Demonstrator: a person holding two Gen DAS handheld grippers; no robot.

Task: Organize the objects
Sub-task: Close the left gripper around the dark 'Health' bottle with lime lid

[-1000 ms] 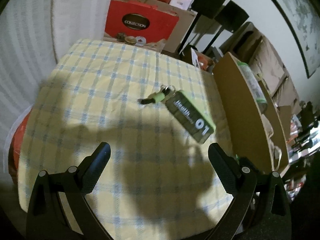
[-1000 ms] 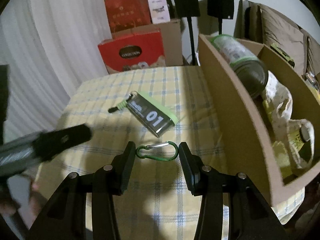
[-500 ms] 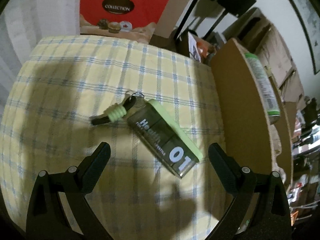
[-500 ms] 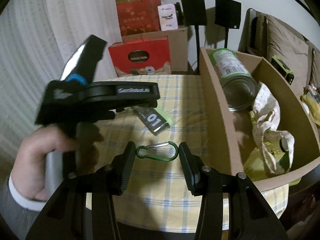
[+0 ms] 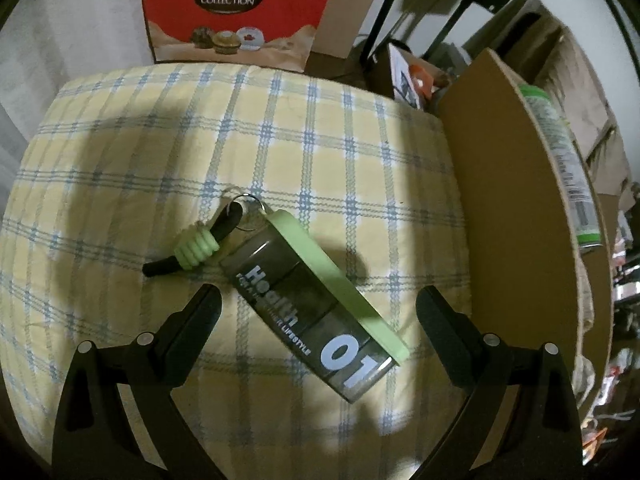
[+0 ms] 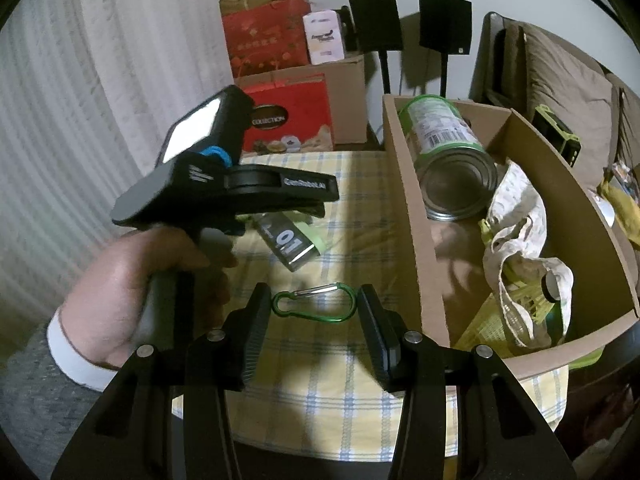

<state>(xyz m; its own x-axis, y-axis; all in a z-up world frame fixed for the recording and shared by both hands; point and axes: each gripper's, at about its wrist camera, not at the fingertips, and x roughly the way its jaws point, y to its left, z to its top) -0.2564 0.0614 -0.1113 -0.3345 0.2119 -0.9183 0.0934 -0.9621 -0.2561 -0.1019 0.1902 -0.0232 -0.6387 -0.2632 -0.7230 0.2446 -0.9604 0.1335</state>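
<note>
Right gripper pinches one green carabiner end to end, lifted clear of the cloth, likely bound for the box. Left gripper stands wide over one pill case, which lies flat on the cloth, probably the next pick. Beyond, the box holds one can and one cloth bag.

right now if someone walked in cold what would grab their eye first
Probably the green carabiner clamped between the right gripper pads, above the checked tablecloth. Next, the dark "Health 01" pill case lying diagonally under the open left gripper, and the big tin can inside the cardboard box.
</note>
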